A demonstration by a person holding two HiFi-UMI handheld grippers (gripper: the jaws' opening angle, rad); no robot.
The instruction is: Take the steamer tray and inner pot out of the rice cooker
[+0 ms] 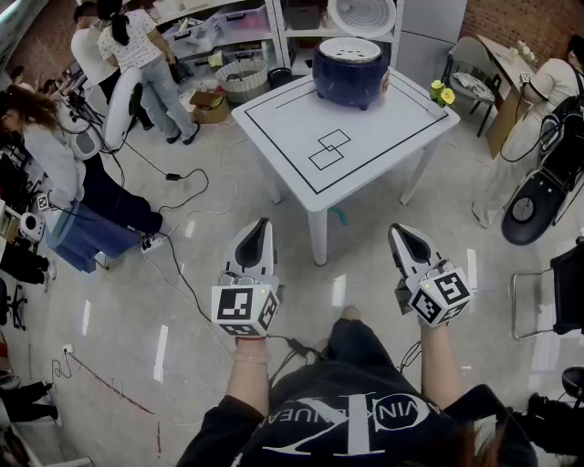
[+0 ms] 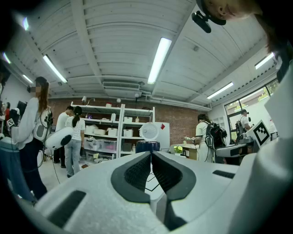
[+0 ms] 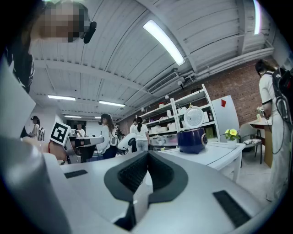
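Note:
A dark blue rice cooker (image 1: 349,71) stands at the far side of the white table (image 1: 365,137), its round white lid (image 1: 361,15) raised behind it. A white perforated steamer tray (image 1: 349,48) shows in its open top. The cooker also appears far ahead in the left gripper view (image 2: 147,146) and the right gripper view (image 3: 192,140). My left gripper (image 1: 263,223) and right gripper (image 1: 396,231) are held level over the floor, well short of the table. Both are shut with nothing between the jaws. The inner pot is hidden.
Black rectangles (image 1: 328,150) are marked on the tabletop, and a small yellow flower pot (image 1: 443,93) sits at its right corner. Cables (image 1: 173,246) trail across the floor at left. People stand by shelves (image 2: 110,130) at back left; a person with a backpack (image 1: 557,119) is at right.

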